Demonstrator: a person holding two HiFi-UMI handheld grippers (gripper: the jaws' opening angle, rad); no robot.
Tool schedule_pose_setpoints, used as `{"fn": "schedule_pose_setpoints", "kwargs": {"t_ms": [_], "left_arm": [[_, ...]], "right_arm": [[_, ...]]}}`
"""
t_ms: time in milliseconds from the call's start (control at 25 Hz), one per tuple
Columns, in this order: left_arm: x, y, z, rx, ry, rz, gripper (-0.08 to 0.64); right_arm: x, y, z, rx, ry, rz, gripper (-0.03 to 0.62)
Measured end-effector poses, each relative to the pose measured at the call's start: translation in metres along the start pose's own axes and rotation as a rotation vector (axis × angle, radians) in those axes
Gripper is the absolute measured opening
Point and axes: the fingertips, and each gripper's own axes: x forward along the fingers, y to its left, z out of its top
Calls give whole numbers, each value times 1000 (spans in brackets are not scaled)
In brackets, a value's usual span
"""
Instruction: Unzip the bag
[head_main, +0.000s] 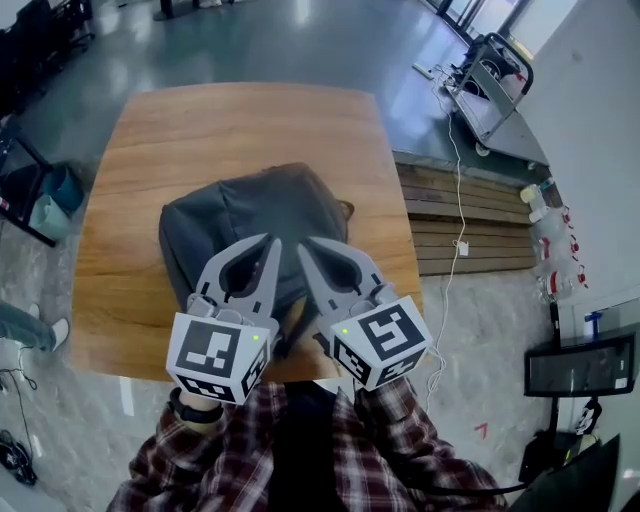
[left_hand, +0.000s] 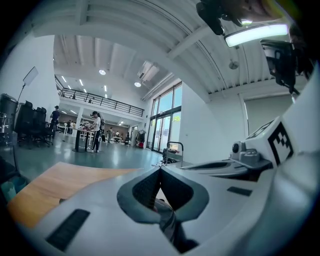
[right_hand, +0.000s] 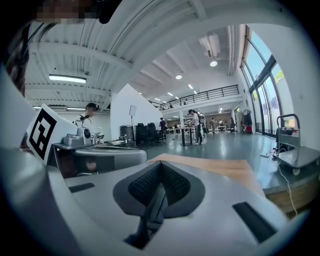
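Head view shows the grey bag (head_main: 250, 215) lying mid-worktop (head_main: 200, 130), still zipped. The left gripper (head_main: 270, 242) and right gripper (head_main: 305, 245) hover at its 6 o'clock edge, jaws clenched on nothing, probably poised to seek the zip pull.

Materials and finishes, head view plus both gripper views.

Bag (head_main: 250, 212): dark grey woven cloth, matt, softly creased. Table (head_main: 240, 120): warm brown wood, grain running along its length, smooth, low sheen. Left gripper (head_main: 268, 243) and right gripper (head_main: 305, 246): light grey moulded plastic, smooth and matt. Pads (right_hand: 145, 185) inside the jaws are darker grey with a fine knurled, rubbery-looking texture. Marker cubes (head_main: 218, 355): matt faces printed in black and white. Floor (head_main: 300, 40), far side: grey-blue, glossy, mirroring the ceiling lights. Shirt (head_main: 385, 445), near edge: soft plaid cloth. Boards (head_main: 470, 215), right of the table: bare dull wood.
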Motion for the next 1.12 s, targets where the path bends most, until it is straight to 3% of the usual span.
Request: {"fn": "schedule_pose_setpoints", "kwargs": {"t_ms": [800,1120], "left_arm": [[9,-4,-14,-6,46,-33,9],[-1,5,5,8,61,-14,9]], "right_arm": [[2,-6,-10,37,34,0,11],[9,5,9,40,29,22,11]]}}
